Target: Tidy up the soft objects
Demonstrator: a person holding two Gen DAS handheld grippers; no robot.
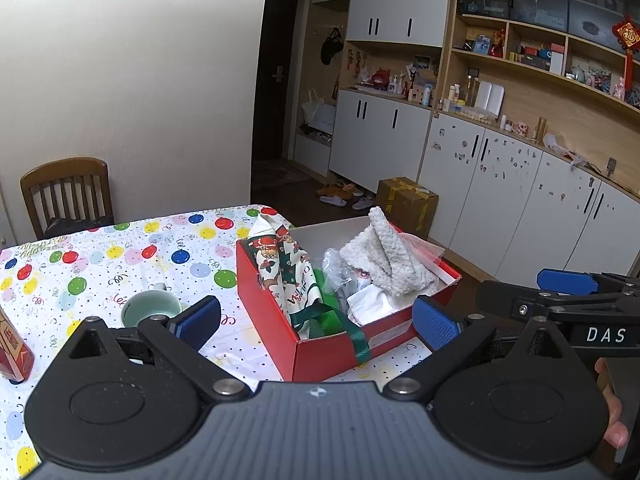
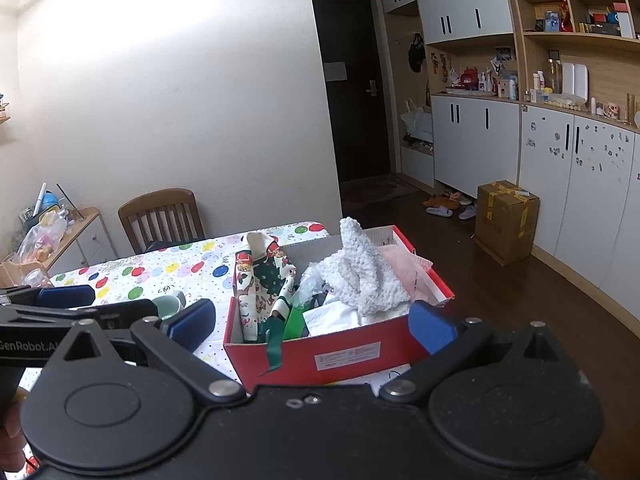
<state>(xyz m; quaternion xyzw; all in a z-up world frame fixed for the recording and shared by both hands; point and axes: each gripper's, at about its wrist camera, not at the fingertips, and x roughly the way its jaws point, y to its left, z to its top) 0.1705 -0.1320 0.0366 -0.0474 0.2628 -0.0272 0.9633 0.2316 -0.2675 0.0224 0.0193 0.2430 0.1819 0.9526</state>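
Observation:
A red cardboard box (image 1: pixel 276 320) (image 2: pixel 348 354) stands on the table's right end. It holds a white fluffy cloth (image 1: pixel 386 258) (image 2: pixel 362 268), a Christmas-print fabric bag with green ribbon (image 1: pixel 286 268) (image 2: pixel 264 276), white paper, clear plastic and a pink mesh piece (image 2: pixel 402 264). My left gripper (image 1: pixel 316 322) is open and empty, in front of the box. My right gripper (image 2: pixel 312 326) is open and empty, also in front of the box. The right gripper's fingers (image 1: pixel 568 282) show at the right of the left wrist view. The left gripper's fingers (image 2: pixel 66 296) show at the left of the right wrist view.
The table has a balloon-print cloth (image 1: pixel 120 256). A pale green cup (image 1: pixel 150 308) (image 2: pixel 170 304) stands left of the box, a red package (image 1: pixel 14 346) at the far left. A wooden chair (image 1: pixel 66 192) (image 2: pixel 162 216) stands behind. A cardboard carton (image 2: pixel 506 220) sits on the floor.

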